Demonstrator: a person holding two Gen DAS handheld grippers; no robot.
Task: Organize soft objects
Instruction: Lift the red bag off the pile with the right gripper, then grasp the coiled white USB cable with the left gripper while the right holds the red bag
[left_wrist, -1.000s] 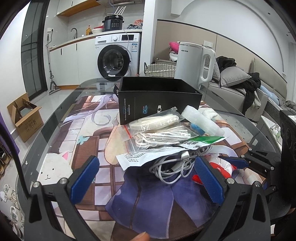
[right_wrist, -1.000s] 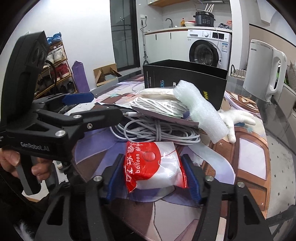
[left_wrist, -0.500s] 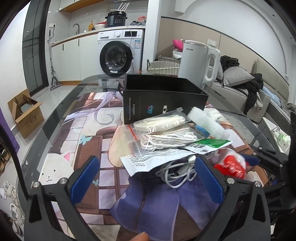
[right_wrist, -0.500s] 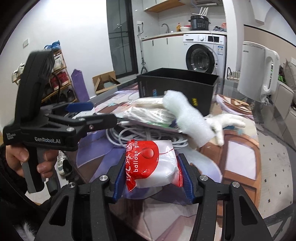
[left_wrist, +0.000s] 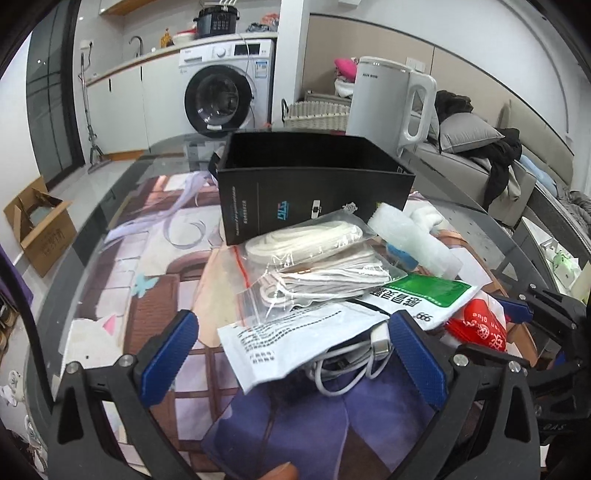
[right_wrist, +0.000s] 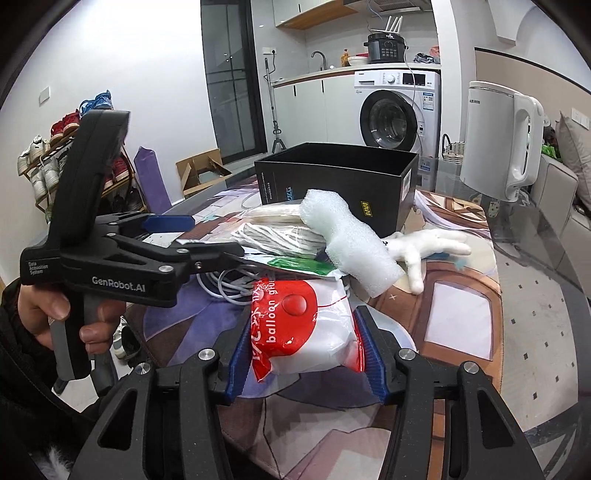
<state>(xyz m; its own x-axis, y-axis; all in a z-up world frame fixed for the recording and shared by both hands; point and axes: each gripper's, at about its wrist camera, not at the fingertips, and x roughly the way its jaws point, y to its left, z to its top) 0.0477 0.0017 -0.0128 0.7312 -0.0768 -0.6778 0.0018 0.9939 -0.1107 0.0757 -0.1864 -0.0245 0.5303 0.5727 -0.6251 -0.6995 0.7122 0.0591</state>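
Open black box (left_wrist: 314, 192) behind bag pile (left_wrist: 325, 266)

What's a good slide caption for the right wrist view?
Right tongs clamp a red-and-white balloon glue bag before a black box.

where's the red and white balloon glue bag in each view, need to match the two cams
Left wrist: the balloon glue bag sits at the right edge, just past the left gripper's right jaw, held by the right gripper.
Right wrist: the same bag is low in the centre, clamped between the blue jaws.
Shared landmark: the open black box behind the pile, with the white kettle to its right.
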